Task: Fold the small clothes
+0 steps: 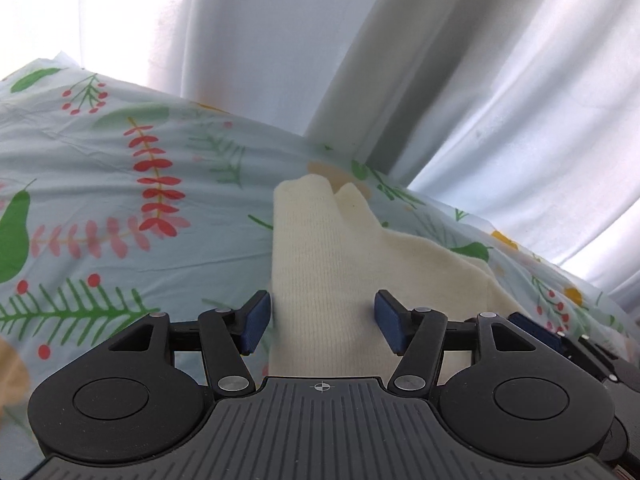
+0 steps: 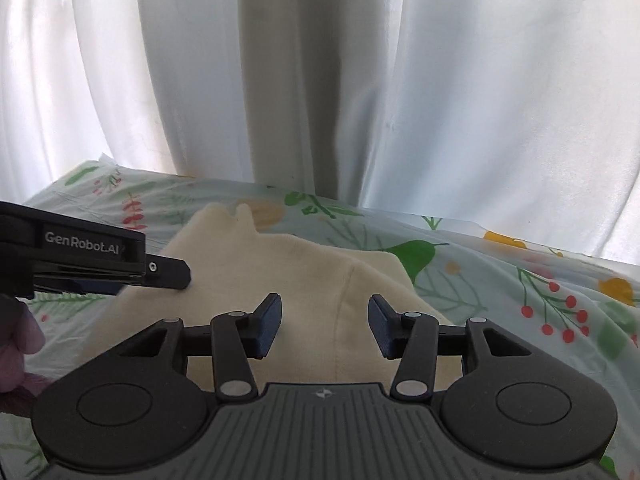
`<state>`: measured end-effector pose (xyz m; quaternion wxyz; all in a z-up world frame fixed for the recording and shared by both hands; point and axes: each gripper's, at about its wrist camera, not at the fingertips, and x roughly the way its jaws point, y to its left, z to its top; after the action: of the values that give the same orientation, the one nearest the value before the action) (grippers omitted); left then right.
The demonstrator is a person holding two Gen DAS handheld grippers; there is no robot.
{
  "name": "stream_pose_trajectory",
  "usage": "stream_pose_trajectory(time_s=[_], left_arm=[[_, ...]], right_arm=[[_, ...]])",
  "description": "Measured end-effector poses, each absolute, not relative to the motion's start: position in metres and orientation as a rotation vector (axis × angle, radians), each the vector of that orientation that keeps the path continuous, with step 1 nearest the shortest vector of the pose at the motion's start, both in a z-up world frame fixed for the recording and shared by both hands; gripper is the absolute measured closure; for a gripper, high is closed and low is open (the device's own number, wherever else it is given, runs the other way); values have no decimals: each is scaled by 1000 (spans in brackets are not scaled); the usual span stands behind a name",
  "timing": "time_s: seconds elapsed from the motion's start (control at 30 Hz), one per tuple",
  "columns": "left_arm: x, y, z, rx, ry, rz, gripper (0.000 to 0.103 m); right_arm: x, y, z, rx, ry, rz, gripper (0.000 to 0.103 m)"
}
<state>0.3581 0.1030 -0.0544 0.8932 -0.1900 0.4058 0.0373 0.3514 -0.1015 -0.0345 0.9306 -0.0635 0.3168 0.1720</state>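
Left wrist view: cream garment [image 1: 320, 280] lies folded at 12 o'clock; left gripper [image 1: 320, 322] and right gripper [image 2: 325, 326] gape empty; smoothing possibly remains.

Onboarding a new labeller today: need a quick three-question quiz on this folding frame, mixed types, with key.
1. True or false: the left gripper has its blue pads clamped on the cream knitted garment.
2. Multiple choice: what does the garment lie on? A) bare wooden table B) pale cloth printed with leaves and red berries C) grey carpet
3. Short answer: what hangs behind the far edge of the surface?

Key
1. False: its jaws stand apart over the garment, as do those of the right gripper.
2. B, the printed cloth.
3. White curtains.
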Motion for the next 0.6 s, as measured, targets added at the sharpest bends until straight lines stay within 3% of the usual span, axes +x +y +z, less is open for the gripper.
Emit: stream_pose_trajectory(time_s=[0.2, 0.37, 0.6], left_arm=[[364, 102, -72, -356, 827, 76, 30], [349, 102, -57, -343, 838, 79, 31], [267, 95, -33, -242, 872, -34, 22]], right_arm=[[353, -138, -55, -30, 600, 262, 49], [349, -146, -52, -8, 626, 240, 47], [258, -165, -27, 28, 636, 339, 45]])
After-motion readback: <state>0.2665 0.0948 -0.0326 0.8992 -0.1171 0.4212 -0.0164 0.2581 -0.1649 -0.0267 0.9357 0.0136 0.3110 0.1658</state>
